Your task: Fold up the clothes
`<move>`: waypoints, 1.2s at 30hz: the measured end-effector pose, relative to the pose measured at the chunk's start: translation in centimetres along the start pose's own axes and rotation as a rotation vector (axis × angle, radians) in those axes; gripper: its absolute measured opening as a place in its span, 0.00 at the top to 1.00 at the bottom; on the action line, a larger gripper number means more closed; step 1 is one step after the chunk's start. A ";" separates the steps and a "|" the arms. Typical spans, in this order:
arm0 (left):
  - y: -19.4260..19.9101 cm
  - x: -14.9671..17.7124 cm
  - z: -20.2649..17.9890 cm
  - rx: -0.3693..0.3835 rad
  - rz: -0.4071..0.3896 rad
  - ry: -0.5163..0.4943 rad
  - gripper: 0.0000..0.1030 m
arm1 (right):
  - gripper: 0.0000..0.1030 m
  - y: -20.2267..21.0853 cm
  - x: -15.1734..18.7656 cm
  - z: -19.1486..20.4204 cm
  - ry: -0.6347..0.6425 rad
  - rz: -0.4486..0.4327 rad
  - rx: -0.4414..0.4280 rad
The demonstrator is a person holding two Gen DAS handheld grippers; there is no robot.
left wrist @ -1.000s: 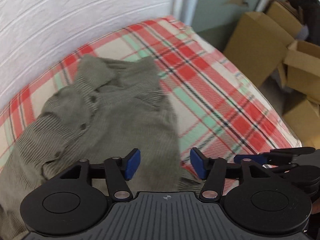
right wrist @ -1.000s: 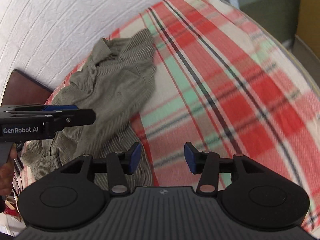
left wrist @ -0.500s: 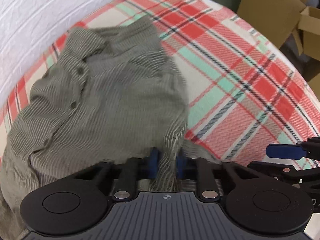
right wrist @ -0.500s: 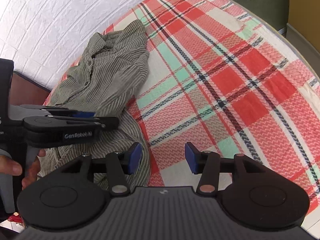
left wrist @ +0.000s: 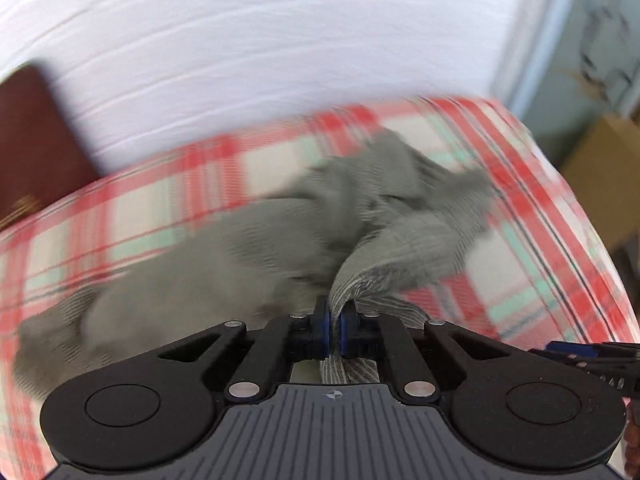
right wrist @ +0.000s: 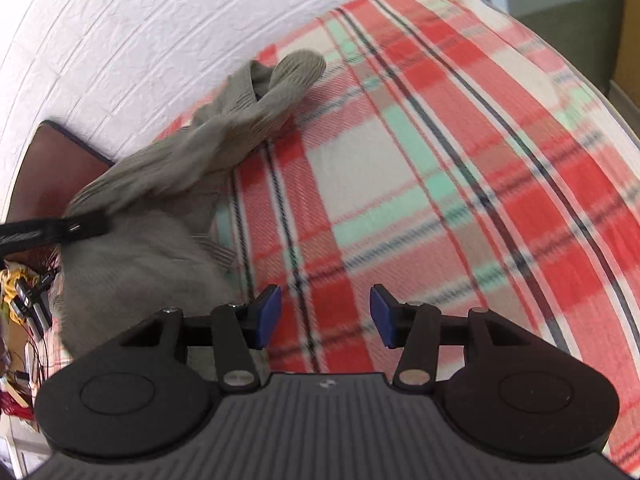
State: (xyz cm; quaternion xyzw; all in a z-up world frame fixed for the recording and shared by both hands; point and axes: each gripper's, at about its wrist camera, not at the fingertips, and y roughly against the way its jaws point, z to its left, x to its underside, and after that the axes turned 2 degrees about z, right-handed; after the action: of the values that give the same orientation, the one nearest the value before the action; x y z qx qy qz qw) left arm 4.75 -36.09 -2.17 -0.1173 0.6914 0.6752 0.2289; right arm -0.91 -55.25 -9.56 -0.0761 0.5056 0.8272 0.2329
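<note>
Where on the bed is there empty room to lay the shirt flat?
The red checked blanket is bare right of the crumpled grey striped shirt, out to the bed's edge. It is crowded left, where the left gripper pinches the shirt near the white wall.

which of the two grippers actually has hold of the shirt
The left gripper: its blue pads are shut on a bunched fold of the grey striped shirt. The right gripper is open above the plaid blanket, holding nothing.

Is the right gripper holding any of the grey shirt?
No: the right gripper has open, empty jaws above the plaid blanket.
</note>
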 end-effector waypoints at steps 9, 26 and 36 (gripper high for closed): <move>4.5 1.8 10.0 -0.141 -0.065 0.199 1.00 | 0.47 -3.4 -4.7 4.4 0.148 -0.013 -0.034; 7.3 4.8 18.5 -0.277 -0.054 0.325 1.00 | 0.41 -12.1 -10.5 14.1 0.385 0.014 -0.109; 7.4 6.2 20.2 -0.291 -0.030 0.353 1.00 | 0.43 -17.0 -11.8 18.6 0.420 0.069 -0.185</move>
State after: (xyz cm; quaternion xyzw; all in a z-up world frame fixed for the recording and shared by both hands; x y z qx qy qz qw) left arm -0.95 -14.80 1.75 -0.2758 0.6143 0.7332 0.0950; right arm 19.37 -36.19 -10.00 -0.2502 0.4673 0.8435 0.0864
